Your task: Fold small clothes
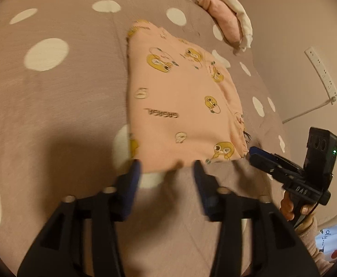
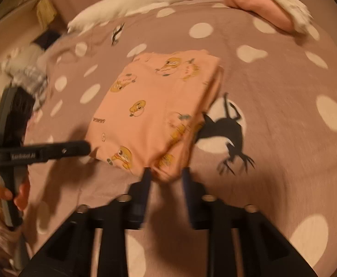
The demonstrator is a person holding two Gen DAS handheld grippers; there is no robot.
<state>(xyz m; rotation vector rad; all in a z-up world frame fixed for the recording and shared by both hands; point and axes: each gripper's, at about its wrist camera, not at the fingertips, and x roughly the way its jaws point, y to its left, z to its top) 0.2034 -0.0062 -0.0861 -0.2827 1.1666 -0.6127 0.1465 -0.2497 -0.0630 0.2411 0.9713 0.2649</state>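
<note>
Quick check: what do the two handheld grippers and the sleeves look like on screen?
Both grippers, left gripper and right gripper, have black frames and blue finger pads. The right gripper's handle has a green light; the left gripper's has white lettering. A pinkish sleeve shows.

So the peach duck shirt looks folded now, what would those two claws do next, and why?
Probably draw both back off the cloth. The peach garment lies as a neat folded rectangle on the spotted bedspread. The left gripper stands open at its near edge, gripping nothing, and the right gripper is open around the near corner. Pulling away gently should leave the fold undisturbed.
</note>
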